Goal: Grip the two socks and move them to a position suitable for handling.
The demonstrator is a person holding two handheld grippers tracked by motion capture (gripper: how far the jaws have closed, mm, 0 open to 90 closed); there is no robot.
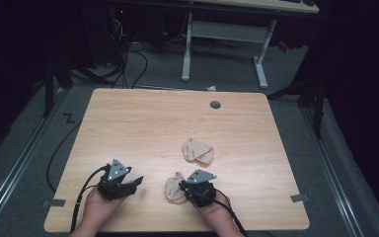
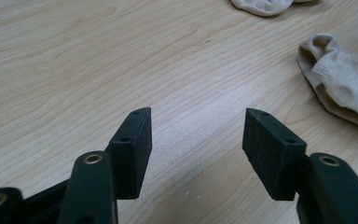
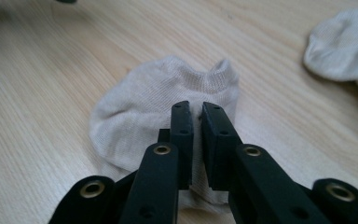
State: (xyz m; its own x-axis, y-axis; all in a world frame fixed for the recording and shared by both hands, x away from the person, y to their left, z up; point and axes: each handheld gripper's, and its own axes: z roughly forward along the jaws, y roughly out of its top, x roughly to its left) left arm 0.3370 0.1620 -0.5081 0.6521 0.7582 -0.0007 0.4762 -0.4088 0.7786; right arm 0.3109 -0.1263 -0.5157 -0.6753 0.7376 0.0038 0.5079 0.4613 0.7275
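Left claw agape, right claw near-closed

Black hand-held gripper with brass-ringed screw holes, grey plate.

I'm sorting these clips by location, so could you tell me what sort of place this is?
Probably a lab or workshop recording station: a bare wooden table with a cable hole, cables trailing over grey carpet, a desk frame behind, and dark surroundings.
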